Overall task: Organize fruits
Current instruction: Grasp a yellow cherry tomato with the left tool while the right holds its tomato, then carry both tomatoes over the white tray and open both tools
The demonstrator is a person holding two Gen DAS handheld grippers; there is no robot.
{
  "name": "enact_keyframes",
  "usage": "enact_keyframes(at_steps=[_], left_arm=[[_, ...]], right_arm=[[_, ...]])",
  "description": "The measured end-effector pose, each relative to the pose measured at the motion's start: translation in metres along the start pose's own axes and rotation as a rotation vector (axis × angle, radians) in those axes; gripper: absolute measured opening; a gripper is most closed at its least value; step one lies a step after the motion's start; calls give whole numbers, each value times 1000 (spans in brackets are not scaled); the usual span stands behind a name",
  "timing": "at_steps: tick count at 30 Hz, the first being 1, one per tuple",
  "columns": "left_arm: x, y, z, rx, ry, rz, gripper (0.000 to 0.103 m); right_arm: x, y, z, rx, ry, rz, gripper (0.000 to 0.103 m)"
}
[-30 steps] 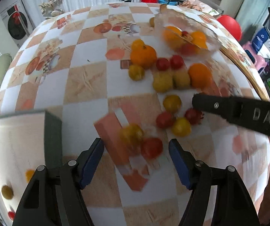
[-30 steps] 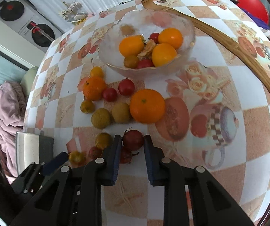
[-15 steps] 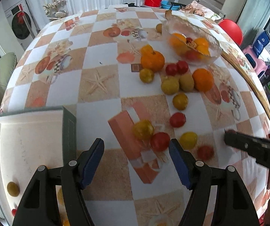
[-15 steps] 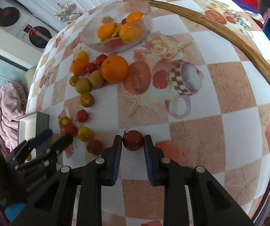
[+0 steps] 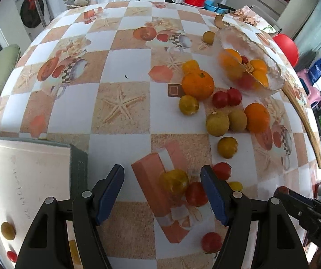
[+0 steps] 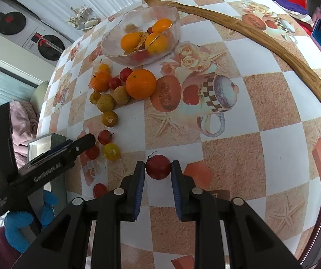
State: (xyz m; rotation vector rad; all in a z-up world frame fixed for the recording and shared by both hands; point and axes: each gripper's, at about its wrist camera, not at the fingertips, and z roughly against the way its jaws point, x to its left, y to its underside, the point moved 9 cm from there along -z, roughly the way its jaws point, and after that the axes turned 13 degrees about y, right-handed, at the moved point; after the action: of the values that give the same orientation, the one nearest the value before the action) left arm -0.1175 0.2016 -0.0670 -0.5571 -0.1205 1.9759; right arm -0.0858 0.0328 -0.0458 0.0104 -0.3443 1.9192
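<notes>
1. Red and round, the small fruit sits clamped between the right gripper fingers, lifted over the near part of the table; a smooth skin could squirt out of so narrow a pinch.
2. Left gripper hangs spread wide and empty above a yellow fruit and a red fruit that touch; closing here could knock one rolling.
3. White tray at the table's near-left corner is cut off, so its contents are only partly seen.
4. Glass bowl blurs what lies under its oranges.
</notes>
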Motion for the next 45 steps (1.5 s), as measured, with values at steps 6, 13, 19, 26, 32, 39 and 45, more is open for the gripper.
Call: enact_keyframes(at_steps=[6, 13, 19, 26, 32, 39, 45], left_arm=[[-9, 8, -1, -4, 1, -11, 73], [-17, 18, 2, 15, 29, -1, 69], [-27, 34, 13, 13, 8, -65, 69], [-5, 16, 14, -13, -7, 8, 69], [-2, 16, -1, 25, -60, -26, 69], [-16, 15, -3, 19, -66, -96, 25], [-22, 20, 5, 12, -11, -79, 25]], right_arm=[[2, 3, 2, 3, -11, 3, 26], [-2, 4, 5, 5, -18, -14, 26], [-5, 6, 8, 6, -22, -15, 26], [-8, 8, 10, 3, -27, -24, 26], [-6, 10, 11, 6, -34, -26, 26], [-4, 12, 14, 1, -36, -21, 26], [2, 12, 19, -7, -42, -3, 26]])
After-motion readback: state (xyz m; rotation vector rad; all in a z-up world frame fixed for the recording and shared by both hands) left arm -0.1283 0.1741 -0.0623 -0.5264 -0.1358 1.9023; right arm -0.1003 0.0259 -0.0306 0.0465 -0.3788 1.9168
